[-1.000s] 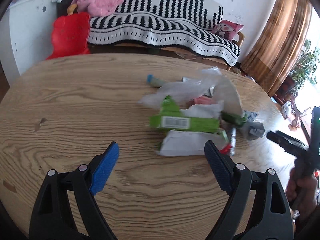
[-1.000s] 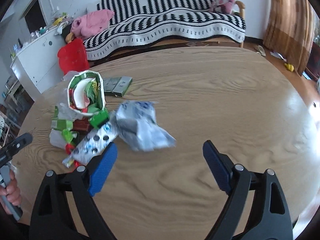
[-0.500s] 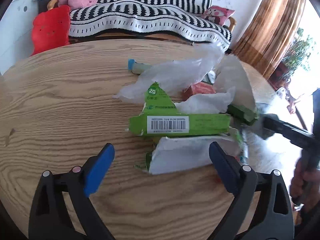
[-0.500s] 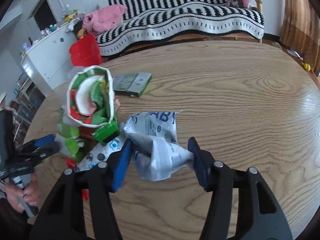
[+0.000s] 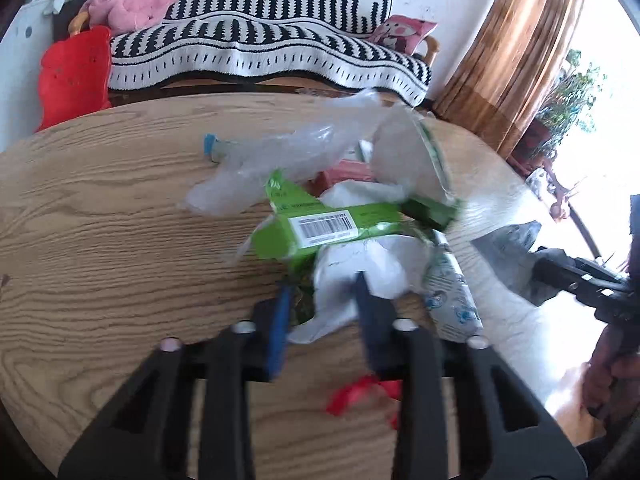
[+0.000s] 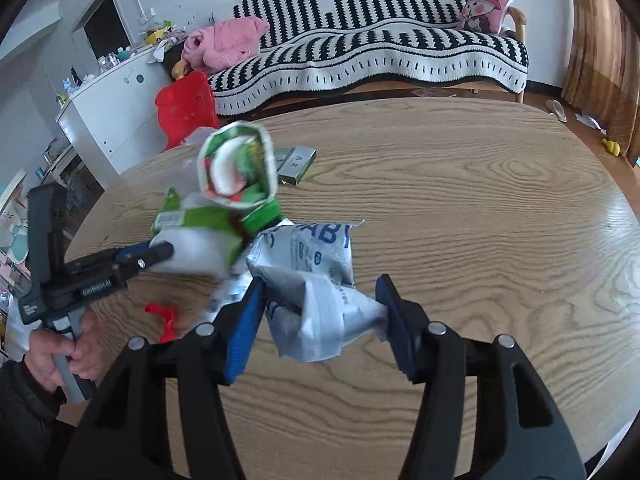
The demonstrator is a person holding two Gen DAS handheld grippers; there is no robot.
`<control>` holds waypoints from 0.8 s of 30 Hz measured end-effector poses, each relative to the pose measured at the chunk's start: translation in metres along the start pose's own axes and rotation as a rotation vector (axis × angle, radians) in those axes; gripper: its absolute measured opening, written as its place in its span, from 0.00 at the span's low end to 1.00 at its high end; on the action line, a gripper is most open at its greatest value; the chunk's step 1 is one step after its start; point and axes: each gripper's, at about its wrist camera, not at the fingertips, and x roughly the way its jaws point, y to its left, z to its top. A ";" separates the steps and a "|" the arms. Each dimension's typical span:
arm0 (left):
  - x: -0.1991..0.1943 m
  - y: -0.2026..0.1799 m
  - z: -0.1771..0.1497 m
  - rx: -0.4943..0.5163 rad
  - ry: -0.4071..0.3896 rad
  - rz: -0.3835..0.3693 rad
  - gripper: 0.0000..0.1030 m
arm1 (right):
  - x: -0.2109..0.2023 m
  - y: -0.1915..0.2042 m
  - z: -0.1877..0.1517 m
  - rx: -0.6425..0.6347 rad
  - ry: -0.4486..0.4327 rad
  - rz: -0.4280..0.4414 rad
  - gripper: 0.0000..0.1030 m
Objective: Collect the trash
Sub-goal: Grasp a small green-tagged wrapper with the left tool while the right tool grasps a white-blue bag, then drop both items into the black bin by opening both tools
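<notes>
- In the left wrist view, our left gripper [image 5: 322, 292] is closing, its blue pads [image 5: 280, 320] already pinching a white crumpled wrapper [image 5: 360, 268] at the near edge of the trash pile on the wooden table [image 5: 100, 220].
- Just behind the wrapper lies a green carton with a barcode [image 5: 320, 230], tilted, and behind that a clear plastic bag [image 5: 280, 160] and a white cup-like package with a green rim [image 5: 408, 160], all touching or overlapping.
- A blue-printed sachet [image 5: 452, 296] lies just right of the wrapper, and a red scrap [image 5: 352, 394] lies on the table close under the gripper.
- At the right edge we see the right gripper [image 5: 536, 264], blurred, with something grey at its tip.
- In the right wrist view, our right gripper [image 6: 322, 308] is clamped partway on a crumpled white-and-blue bag [image 6: 316, 280]; both pads [image 6: 244, 328] press its sides.
- To the left we see the left gripper [image 6: 160, 256] meeting the white wrapper [image 6: 192, 248], with a hand [image 6: 60, 352] on its handle.
- The green carton [image 6: 192, 218] and the round open package [image 6: 236, 164] are bunched above it; a small green-grey box [image 6: 296, 164] lies apart, farther back on the table [image 6: 480, 200].
- The red scrap [image 6: 164, 316] lies near the left gripper.
- A striped sofa [image 6: 380, 48] stands beyond the table.
</notes>
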 end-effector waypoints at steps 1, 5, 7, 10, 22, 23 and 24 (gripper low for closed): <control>-0.004 -0.001 0.000 -0.006 -0.007 -0.005 0.13 | -0.003 -0.001 -0.001 0.001 -0.003 -0.001 0.55; -0.034 -0.014 0.001 0.001 -0.063 0.004 0.02 | -0.018 -0.005 -0.006 0.013 -0.016 -0.002 0.55; -0.049 -0.022 0.000 -0.004 -0.091 0.023 0.01 | -0.028 -0.009 -0.009 0.019 -0.026 -0.008 0.55; -0.074 -0.032 0.001 -0.021 -0.150 0.034 0.01 | -0.044 -0.017 -0.015 0.032 -0.042 -0.024 0.55; -0.080 -0.148 0.008 0.070 -0.211 -0.084 0.01 | -0.139 -0.115 -0.060 0.172 -0.100 -0.202 0.55; -0.076 -0.167 0.006 0.092 -0.202 -0.107 0.01 | -0.147 -0.125 -0.066 0.188 -0.104 -0.219 0.55; -0.071 -0.186 0.002 0.116 -0.193 -0.131 0.01 | -0.159 -0.140 -0.075 0.212 -0.109 -0.246 0.55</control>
